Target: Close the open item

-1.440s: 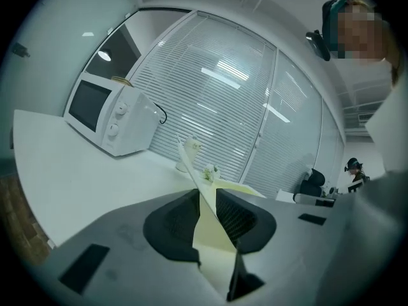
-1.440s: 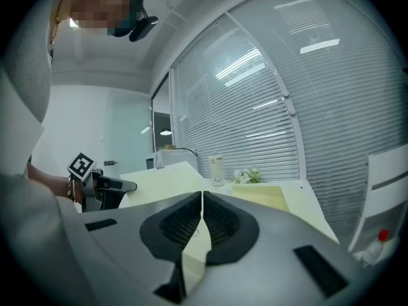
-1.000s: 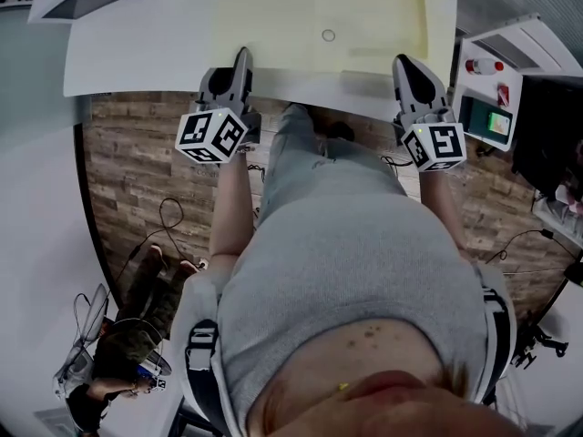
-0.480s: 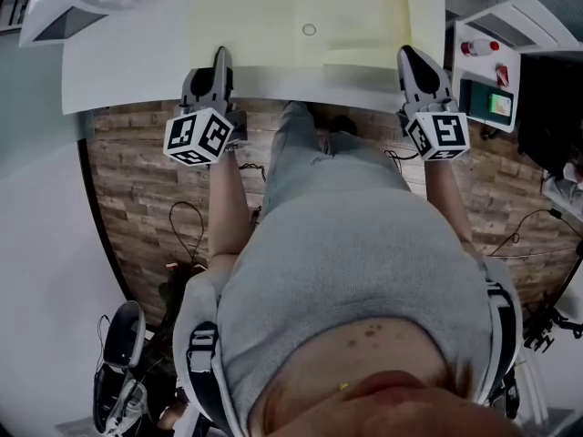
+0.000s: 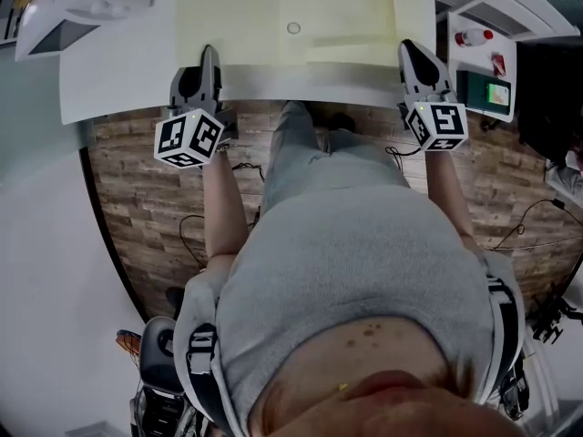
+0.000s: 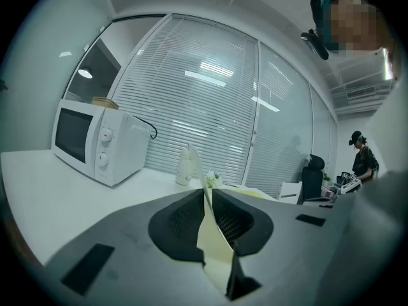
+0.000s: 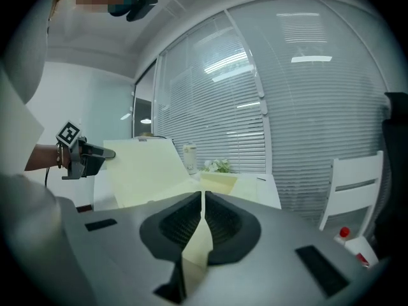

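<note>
My left gripper (image 5: 209, 60) pinches the yellow folder (image 5: 301, 12) by its near flap; my right gripper (image 5: 412, 55) pinches that flap too; folder open on white table (image 5: 109, 76), flap raised.

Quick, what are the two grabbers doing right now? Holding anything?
Left gripper: closed, pinching the edge of the yellow folder.
Right gripper: closed, pinching the same folder's edge.
</note>
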Demonstrator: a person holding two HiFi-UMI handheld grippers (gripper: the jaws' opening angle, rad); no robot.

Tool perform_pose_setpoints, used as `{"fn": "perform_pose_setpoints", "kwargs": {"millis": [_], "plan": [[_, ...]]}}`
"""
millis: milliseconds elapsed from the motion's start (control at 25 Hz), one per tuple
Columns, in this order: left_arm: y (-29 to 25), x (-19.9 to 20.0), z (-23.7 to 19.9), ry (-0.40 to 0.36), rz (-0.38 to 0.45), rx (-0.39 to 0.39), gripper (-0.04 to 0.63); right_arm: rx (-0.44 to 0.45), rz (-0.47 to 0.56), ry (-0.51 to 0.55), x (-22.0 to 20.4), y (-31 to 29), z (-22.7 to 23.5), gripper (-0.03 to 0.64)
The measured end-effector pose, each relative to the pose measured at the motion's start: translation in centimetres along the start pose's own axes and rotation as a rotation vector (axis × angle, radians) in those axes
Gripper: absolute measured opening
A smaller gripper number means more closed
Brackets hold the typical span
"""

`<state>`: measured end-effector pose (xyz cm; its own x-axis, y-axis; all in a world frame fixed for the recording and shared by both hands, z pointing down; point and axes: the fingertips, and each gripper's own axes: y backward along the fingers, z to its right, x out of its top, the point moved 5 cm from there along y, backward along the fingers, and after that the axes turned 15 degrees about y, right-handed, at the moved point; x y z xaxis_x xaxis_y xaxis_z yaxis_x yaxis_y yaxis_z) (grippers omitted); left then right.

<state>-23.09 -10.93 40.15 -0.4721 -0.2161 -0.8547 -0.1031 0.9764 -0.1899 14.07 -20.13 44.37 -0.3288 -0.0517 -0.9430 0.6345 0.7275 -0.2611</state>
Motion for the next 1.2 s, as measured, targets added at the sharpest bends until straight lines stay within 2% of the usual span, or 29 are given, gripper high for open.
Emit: {"fn": "perform_pose_setpoints", "kwargs": {"millis": [160, 360, 560, 800, 1200], "plan": [[0.0, 0.1, 0.5, -0.007, 0.003, -0.003, 0.043, -0.007, -0.039, -0.001, -1.6, 0.1, 0.2, 0.064], [-0.2, 0.3, 1.0, -0.005, 0.011, -0.001, 0.038, 0.005, -0.086, 0.091, -2.4, -0.1, -0.3, 0.064], [-0.3, 0.4, 1.9, 0.003, 0.028, -0.015, 0.032, 0.0, -0.103, 0.038, -2.7, -0.2, -0.2, 0.064], [-0.6, 0.6, 3.7, -0.016, 0.025, -0.047, 0.024, 0.053, -0.176, 0.163, -2.6, -0.7, -1.0, 0.064], [-1.4, 0.3, 7.6, -0.064, 0.008, -0.134, 0.021, 0.073, -0.162, 0.159, -2.8, -0.6, -1.0, 0.064]]}}
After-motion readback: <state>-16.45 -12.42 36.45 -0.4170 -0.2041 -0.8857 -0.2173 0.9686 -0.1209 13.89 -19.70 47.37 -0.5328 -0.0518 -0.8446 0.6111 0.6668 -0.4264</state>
